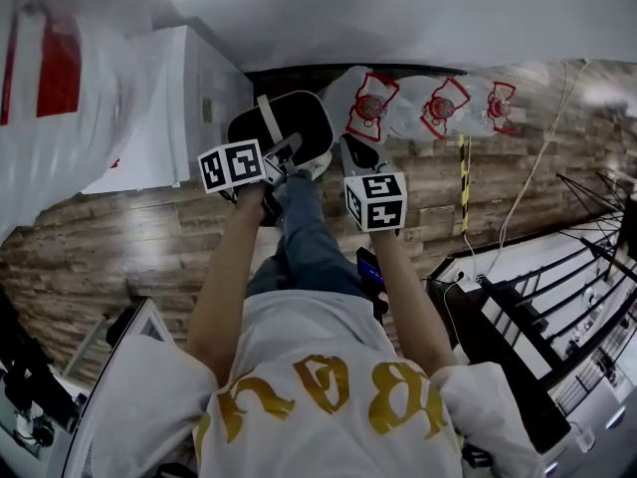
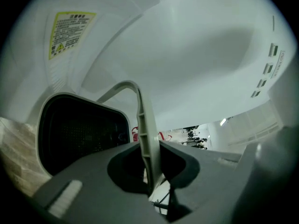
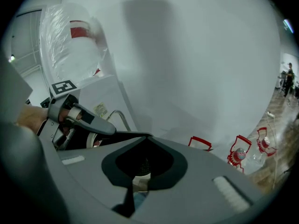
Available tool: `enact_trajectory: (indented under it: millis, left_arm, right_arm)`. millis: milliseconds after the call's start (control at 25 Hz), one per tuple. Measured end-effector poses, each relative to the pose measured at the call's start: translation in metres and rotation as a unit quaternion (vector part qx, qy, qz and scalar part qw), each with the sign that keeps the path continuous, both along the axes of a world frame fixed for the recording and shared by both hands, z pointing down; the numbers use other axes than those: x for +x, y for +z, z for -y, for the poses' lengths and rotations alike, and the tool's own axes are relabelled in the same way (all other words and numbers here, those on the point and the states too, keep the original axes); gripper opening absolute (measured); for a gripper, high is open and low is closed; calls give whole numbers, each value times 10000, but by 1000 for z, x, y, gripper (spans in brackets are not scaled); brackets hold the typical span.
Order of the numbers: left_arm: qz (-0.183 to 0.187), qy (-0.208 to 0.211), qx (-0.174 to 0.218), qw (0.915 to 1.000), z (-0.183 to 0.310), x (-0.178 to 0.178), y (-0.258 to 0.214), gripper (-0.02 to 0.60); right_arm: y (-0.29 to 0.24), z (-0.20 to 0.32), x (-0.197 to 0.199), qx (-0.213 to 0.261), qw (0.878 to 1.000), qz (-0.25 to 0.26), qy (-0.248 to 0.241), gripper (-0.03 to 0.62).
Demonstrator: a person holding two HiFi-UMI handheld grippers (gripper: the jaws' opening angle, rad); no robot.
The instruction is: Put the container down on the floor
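Observation:
The container (image 1: 289,118) is a black mesh bin with a pale grey rim and a thin grey handle (image 2: 147,134), held up above the wooden floor (image 1: 119,237) in front of the person's legs. My left gripper (image 1: 287,153) (image 2: 152,171) is shut on that handle, which runs up between its jaws; the bin's dark opening (image 2: 79,134) is at the left. My right gripper (image 1: 353,152) (image 3: 140,171) stands shut at the bin's right edge, with dark mesh and a bit of pale rim showing between its jaws. In the right gripper view the left gripper (image 3: 79,118) is at the left.
A white cabinet (image 1: 169,98) stands against the wall at the left, with a plastic-wrapped red and white item (image 1: 50,68) beside it. Wrapped bottles with red labels (image 1: 428,108) lie along the wall. A black rack (image 1: 557,307) and cables fill the right side.

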State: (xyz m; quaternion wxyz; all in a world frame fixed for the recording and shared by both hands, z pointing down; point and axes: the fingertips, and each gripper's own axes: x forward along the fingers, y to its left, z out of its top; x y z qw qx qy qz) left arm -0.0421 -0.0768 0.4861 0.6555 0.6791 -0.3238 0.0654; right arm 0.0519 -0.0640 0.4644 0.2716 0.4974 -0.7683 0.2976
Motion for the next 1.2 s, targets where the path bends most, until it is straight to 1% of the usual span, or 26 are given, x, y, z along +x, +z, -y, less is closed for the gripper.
enact_trajectory:
  millis: [280, 440, 520, 720, 880, 1040, 1200]
  left_arm:
    - [179, -144, -170, 9996, -1, -4, 48, 44]
    - [374, -8, -228, 9990, 2, -6, 82, 43]
    - [476, 42, -281, 9985, 1, -8, 98, 43]
    - [643, 11, -398, 9971, 3, -7, 134, 43]
    - [781, 134, -422, 9960, 6, -5, 162, 41]
    - [890, 158, -470, 9948, 5, -4, 186, 41]
    - [994, 219, -513, 9935, 6, -5, 215, 41]
  right_arm:
    - [48, -1, -1, -259, 9990, -32, -357, 28]
    - [70, 7, -6, -234, 9990, 160, -352, 28]
    - [82, 6, -7, -318, 9986, 210, -362, 28]
    - [116, 1, -9, -575, 9968, 165, -527, 28]
    - [139, -1, -14, -731, 9950, 245, -638, 29]
    - [154, -1, -17, -676, 9934, 179, -907, 29]
    - [176, 1, -22, -702, 9927, 205, -957, 28]
